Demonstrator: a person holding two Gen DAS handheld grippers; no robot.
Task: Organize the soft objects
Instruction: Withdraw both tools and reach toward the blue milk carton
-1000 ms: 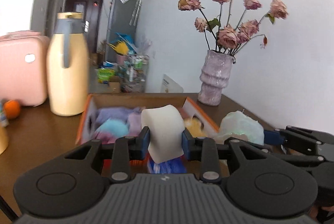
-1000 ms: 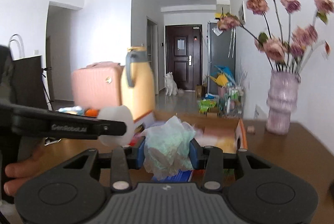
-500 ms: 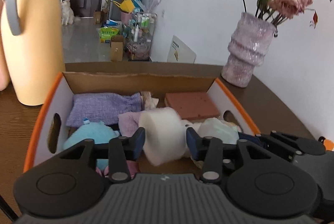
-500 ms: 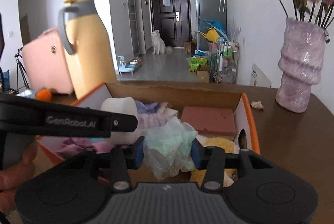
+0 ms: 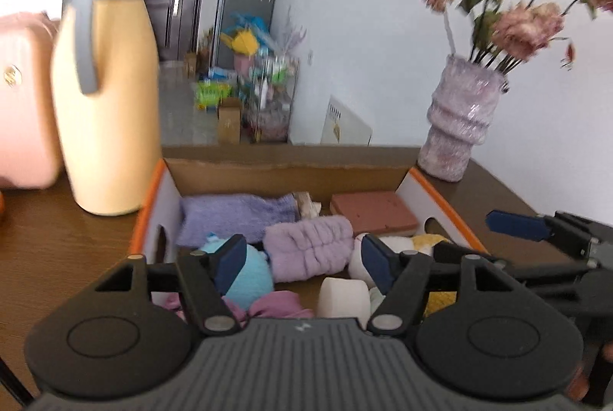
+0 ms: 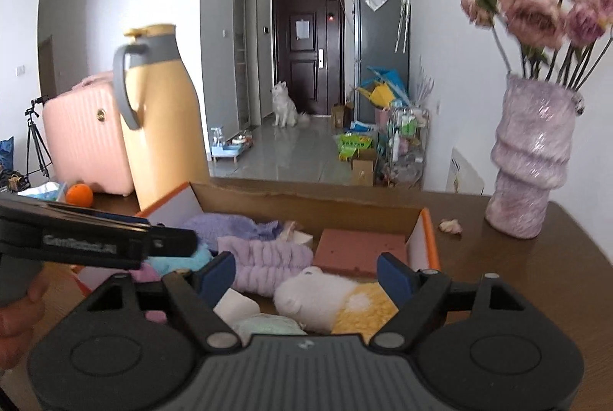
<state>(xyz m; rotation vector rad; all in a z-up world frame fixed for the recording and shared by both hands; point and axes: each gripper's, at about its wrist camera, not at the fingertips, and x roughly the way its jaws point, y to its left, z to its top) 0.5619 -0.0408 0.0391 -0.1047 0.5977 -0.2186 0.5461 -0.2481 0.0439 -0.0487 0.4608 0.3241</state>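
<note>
An orange-edged cardboard box (image 5: 153, 196) (image 6: 429, 238) on the brown table holds several soft things. My left gripper (image 5: 302, 263) hangs over its near end, its jaws opening with nothing between the pads; the white foam roll (image 5: 343, 298) (image 6: 235, 305) lies loose in the box just below. My right gripper (image 6: 306, 275) also hangs over the box, jaws opening and empty. The pale green crumpled bag (image 6: 266, 326) rests in the box under it, beside a white and yellow plush (image 6: 325, 298). A lilac fluffy band (image 5: 308, 248) (image 6: 268, 261), a purple cloth (image 5: 233, 215) and a brown sponge (image 5: 373, 213) (image 6: 360, 250) lie farther in.
A tall yellow thermos (image 5: 105, 112) (image 6: 161, 127) stands left of the box, a pink suitcase (image 6: 86, 138) and an orange (image 6: 79, 195) behind it. A lilac vase (image 5: 459, 127) (image 6: 530, 158) of dried roses stands at the right. The table ends just past the box.
Both grippers moved forward over the box and opened. The white roll left the left gripper and the green bag left the right one; both now lie in the box.
</note>
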